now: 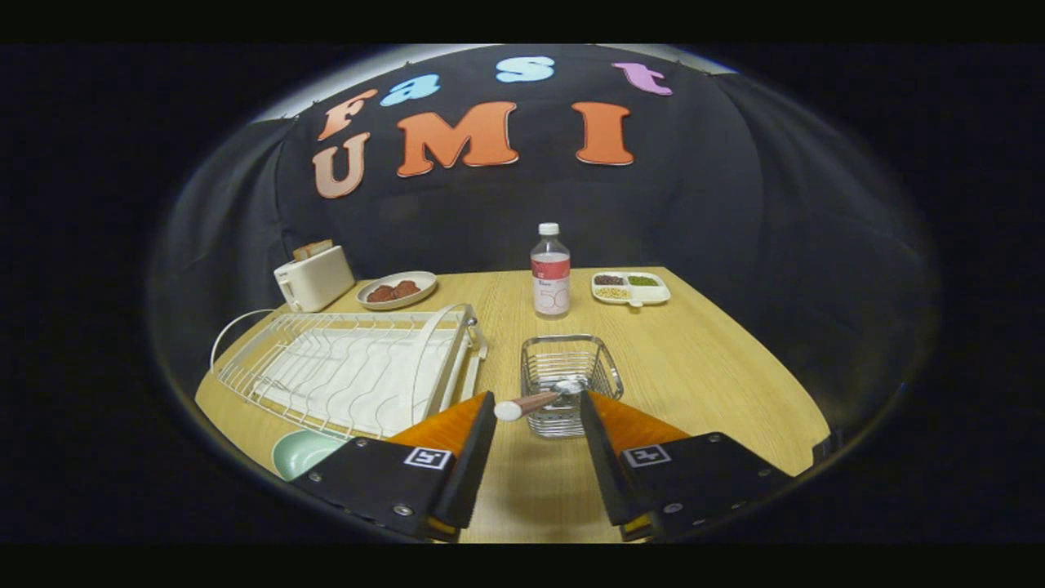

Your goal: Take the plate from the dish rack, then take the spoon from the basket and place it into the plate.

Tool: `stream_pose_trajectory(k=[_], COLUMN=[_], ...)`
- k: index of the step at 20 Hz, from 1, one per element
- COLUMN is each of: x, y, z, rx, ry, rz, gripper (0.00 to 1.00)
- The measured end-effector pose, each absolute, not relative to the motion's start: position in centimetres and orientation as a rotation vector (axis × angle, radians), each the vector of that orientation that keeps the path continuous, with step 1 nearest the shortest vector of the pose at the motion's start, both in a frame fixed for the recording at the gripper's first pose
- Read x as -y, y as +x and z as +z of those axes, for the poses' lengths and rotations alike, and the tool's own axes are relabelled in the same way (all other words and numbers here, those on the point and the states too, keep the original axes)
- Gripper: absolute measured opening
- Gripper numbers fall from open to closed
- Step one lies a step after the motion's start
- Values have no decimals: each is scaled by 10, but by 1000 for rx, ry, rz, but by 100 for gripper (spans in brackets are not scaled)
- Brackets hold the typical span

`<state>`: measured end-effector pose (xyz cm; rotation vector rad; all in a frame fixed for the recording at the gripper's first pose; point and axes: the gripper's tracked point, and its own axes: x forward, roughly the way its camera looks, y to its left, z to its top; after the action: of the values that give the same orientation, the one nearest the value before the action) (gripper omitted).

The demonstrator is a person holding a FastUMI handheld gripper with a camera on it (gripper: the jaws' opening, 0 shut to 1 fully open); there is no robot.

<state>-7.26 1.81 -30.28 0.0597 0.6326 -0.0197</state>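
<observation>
A wire basket (pixel 569 369) stands on the wooden table just ahead of my fingers. A spoon (pixel 535 402) leans in it, its white-tipped wooden handle sticking out toward the left finger. My gripper (pixel 539 408) is open, with the spoon's handle in the gap between the fingertips and neither finger pressing on it. A pale green plate (pixel 298 452) lies flat on the table beside the left finger, partly hidden by it. The white wire dish rack (pixel 351 367) sits to the left, holding no dishes.
At the back stand a cream toaster (pixel 314 278) with bread in it, a dish of reddish food (pixel 396 290), a plastic bottle (pixel 550 273) and a divided snack tray (pixel 630 287). Bare table lies to the right of the basket.
</observation>
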Motion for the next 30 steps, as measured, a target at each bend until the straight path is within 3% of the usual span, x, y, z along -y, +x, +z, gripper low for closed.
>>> stream_pose_trajectory(k=[6, 9, 15, 30], x=[-12, 2, 14, 9], y=[-68, -69, -68, -73], z=[-306, -306, -294, -175], rx=[-633, -653, -724, -573], ry=[1, 7, 141, 68], rz=[-38, -71, -80, 59], gripper=[25, 15, 13, 11])
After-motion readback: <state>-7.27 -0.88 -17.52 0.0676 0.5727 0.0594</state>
